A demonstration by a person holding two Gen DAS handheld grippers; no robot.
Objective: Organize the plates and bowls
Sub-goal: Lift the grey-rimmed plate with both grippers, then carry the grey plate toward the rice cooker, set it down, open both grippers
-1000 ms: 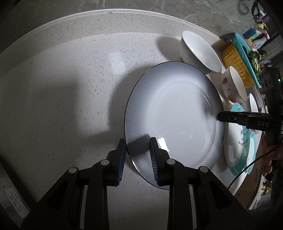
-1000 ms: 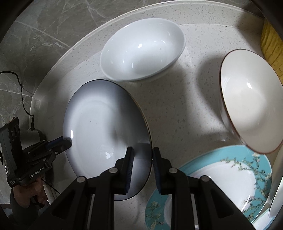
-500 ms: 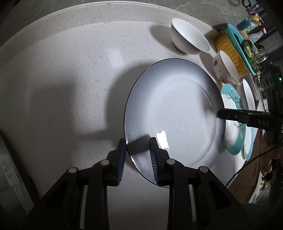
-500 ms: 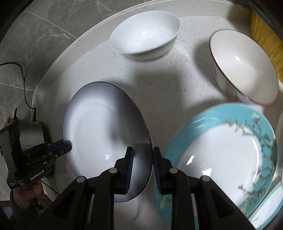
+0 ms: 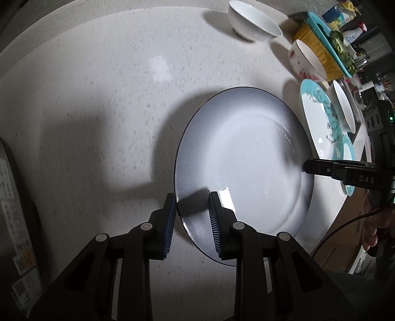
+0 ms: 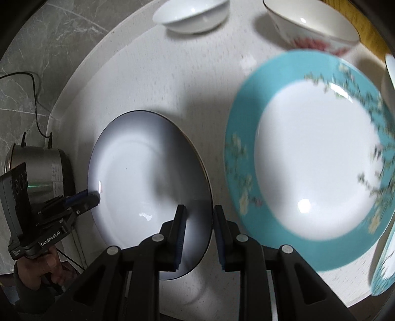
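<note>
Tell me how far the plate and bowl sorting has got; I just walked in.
Nothing looks stacked yet. In hand: both the left gripper and right gripper grip the grey plate by opposite rims. Left: white bowl, floral bowl and teal-rimmed plate stand separately.

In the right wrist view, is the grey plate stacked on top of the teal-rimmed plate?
No. The grey plate sits beside the teal-rimmed plate, with bare table showing between them.

Glossy ceramic plate (image 5: 246,158); matt speckled stone countertop (image 5: 103,81)
</note>
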